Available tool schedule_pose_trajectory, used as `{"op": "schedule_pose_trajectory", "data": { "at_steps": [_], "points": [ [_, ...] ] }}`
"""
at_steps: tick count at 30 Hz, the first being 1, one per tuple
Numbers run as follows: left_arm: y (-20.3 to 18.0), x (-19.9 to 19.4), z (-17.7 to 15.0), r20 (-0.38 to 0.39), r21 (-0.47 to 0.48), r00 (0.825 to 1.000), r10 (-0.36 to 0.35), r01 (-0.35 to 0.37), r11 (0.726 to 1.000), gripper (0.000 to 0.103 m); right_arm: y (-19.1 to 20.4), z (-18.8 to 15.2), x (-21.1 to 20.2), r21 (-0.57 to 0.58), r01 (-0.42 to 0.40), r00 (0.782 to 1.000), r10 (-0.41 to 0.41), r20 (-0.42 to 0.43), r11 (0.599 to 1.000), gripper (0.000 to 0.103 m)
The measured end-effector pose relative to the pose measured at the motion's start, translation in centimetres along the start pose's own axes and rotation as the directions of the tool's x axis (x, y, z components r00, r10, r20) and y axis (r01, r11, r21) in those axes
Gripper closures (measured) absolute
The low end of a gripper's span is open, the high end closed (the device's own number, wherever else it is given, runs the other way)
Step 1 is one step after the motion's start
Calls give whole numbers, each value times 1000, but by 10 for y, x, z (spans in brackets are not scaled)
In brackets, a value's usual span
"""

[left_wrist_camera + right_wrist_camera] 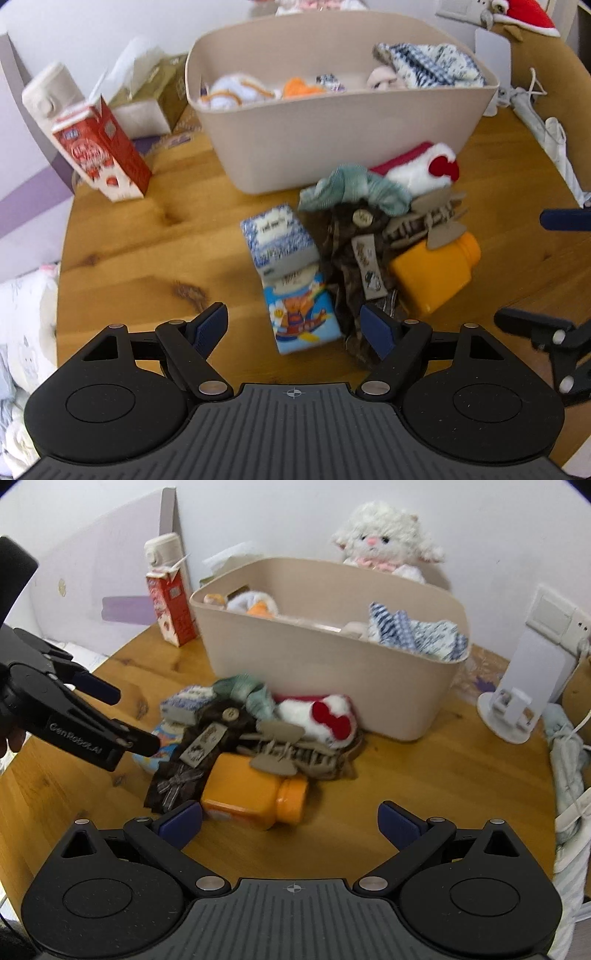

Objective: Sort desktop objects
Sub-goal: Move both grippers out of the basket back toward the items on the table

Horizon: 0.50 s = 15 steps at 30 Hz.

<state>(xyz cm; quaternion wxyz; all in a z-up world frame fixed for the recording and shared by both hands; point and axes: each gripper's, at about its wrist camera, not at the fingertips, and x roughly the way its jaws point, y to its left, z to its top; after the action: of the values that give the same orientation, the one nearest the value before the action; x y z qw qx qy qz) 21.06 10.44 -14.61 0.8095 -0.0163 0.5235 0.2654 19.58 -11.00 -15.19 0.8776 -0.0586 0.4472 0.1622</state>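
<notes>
Just past the tips of the right gripper [290,821], which is gaping wide and holding nothing, the orange bottle [255,794] is lying sideways low in the frame, while the left gripper [293,325], also wide open and empty, is pointing at the cartoon pack [301,314].

Bare wooden table [129,258] lies open at nine o'clock of the heap of clutter [373,236]. The beige bin [332,147] blocks twelve o'clock; the red carton [99,155] stands at ten.
</notes>
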Motion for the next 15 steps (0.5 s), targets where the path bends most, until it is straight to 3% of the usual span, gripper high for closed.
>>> {"op": "schedule_pose_trajectory", "data": {
  "at_steps": [10, 15],
  "points": [
    [9, 25, -9, -62, -75, 998, -15, 11, 997, 23, 14, -10, 25, -5, 21, 998, -21, -59, 1000, 0],
    [10, 34, -9, -70, -69, 997, -21, 16, 997, 23, 13, -8, 39, 27, 22, 996, -20, -87, 999, 0]
  ]
}}
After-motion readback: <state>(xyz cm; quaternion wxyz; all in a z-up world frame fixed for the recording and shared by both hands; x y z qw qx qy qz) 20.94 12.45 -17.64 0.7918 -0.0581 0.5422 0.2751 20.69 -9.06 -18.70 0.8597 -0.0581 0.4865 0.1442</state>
